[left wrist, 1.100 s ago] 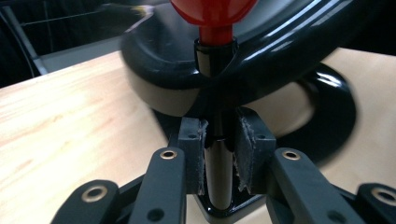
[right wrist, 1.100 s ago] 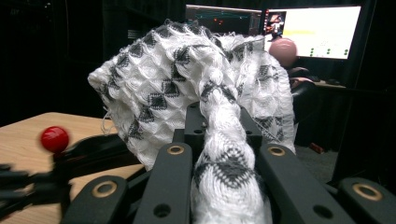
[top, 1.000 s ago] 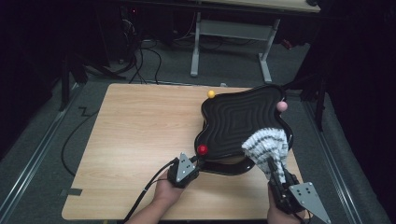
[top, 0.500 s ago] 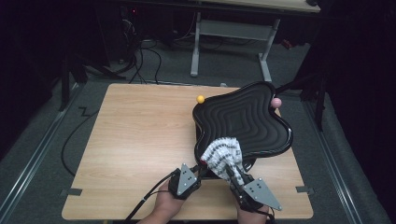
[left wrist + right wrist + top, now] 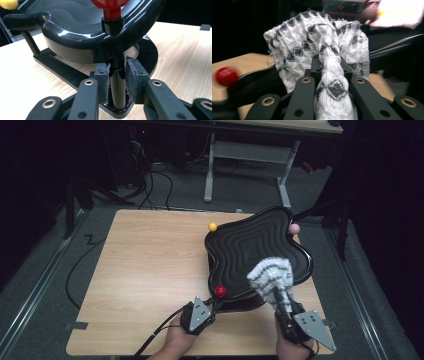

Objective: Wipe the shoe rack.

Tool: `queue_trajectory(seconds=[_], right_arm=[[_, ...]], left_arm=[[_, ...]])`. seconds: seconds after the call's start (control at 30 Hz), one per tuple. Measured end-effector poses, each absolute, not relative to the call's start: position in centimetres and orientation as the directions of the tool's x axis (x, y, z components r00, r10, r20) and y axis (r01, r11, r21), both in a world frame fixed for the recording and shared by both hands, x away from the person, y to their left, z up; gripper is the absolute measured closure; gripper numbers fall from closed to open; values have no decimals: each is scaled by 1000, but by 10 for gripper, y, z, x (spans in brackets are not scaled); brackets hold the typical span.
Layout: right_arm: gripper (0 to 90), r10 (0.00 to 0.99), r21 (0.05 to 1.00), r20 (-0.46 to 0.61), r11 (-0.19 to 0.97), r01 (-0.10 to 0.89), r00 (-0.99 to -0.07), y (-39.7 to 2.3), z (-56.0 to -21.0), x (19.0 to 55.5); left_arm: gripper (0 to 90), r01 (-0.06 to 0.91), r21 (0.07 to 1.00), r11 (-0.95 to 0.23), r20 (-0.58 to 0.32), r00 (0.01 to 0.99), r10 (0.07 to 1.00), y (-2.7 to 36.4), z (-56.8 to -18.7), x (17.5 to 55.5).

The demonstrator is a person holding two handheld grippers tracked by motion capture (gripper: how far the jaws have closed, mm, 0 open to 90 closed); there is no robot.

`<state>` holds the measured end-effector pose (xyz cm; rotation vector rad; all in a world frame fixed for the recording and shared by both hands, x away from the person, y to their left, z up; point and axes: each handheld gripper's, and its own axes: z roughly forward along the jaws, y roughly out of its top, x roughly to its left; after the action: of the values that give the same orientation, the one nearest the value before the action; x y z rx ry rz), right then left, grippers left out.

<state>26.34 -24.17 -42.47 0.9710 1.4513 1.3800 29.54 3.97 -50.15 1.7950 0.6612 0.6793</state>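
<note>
Left gripper (image 5: 117, 82) clamping tray post (image 5: 117, 85), right gripper (image 5: 329, 67) pinching cloth (image 5: 271, 275) over tray (image 5: 240, 250)

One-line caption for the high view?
Left gripper clamps the tray's post while right gripper presses a cloth on the black tray.

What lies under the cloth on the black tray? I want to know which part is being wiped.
Under the cloth only the ridged black tray shows around it; the patch directly beneath is covered. The right gripper holds the cloth bunched.
</note>
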Motion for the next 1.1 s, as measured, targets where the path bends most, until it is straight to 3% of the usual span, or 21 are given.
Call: queue_trajectory(seconds=[0.23, 0.37, 0.73, 1.1], right_arm=[[802, 988, 995, -29, 13, -103, -151, -281, -410, 265], [806, 987, 994, -24, 6, -108, -157, -283, -411, 267], [805, 916, 984, -171, 174, -26, -363, -224, -447, 263], [807, 829, 982, -141, 188, 32, -540, -167, -464, 257]], left_arm=[[725, 110, 951, -288, 136, 687, 713, 40, -502, 295], [724, 112, 951, -288, 136, 686, 715, 40, -502, 295], [726, 113, 951, -288, 132, 694, 708, 36, -502, 295], [727, 119, 952, -283, 126, 689, 714, 34, -502, 294]])
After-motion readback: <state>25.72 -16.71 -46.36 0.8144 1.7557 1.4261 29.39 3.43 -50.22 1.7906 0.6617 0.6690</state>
